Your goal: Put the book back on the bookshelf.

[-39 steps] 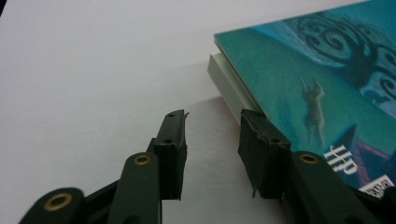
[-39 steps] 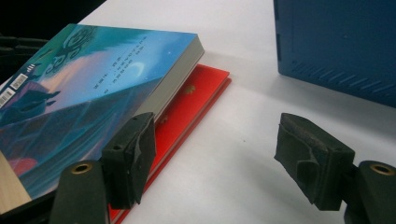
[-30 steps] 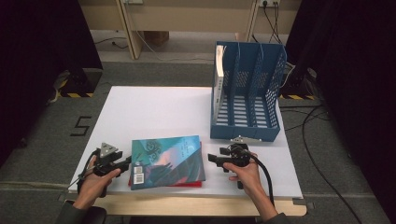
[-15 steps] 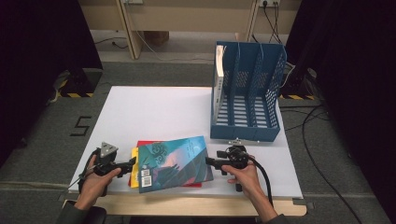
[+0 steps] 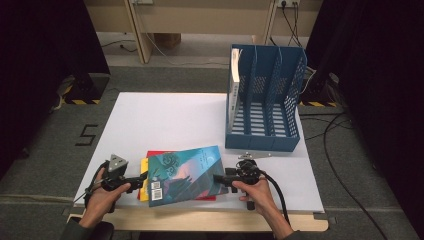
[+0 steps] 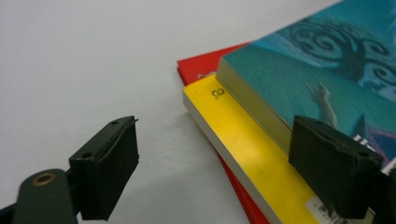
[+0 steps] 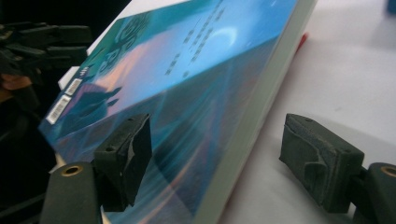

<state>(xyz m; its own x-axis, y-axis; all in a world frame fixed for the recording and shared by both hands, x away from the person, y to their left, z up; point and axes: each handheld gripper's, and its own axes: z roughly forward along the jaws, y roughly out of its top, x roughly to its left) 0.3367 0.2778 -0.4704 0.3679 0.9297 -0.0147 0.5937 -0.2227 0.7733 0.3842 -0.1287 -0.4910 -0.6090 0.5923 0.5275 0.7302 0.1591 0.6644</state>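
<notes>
The left tool [image 5: 141,176] gapes by the yellow book [image 6: 243,144]; nothing gripped. The right tool [image 5: 218,178], just widened, straddles the teal book [image 5: 185,172] edge unclamped.

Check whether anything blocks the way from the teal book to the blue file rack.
Nothing visible does. The teal book lies on top of the stack at the table's near edge, and the white tabletop between it and the blue file rack is bare. The rack's open front faces the stack.

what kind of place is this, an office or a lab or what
Probably a lab or test room set up like an office desk: a white table on grey carpet, a blue file rack, stacked books, and cables trailing across the floor.
</notes>
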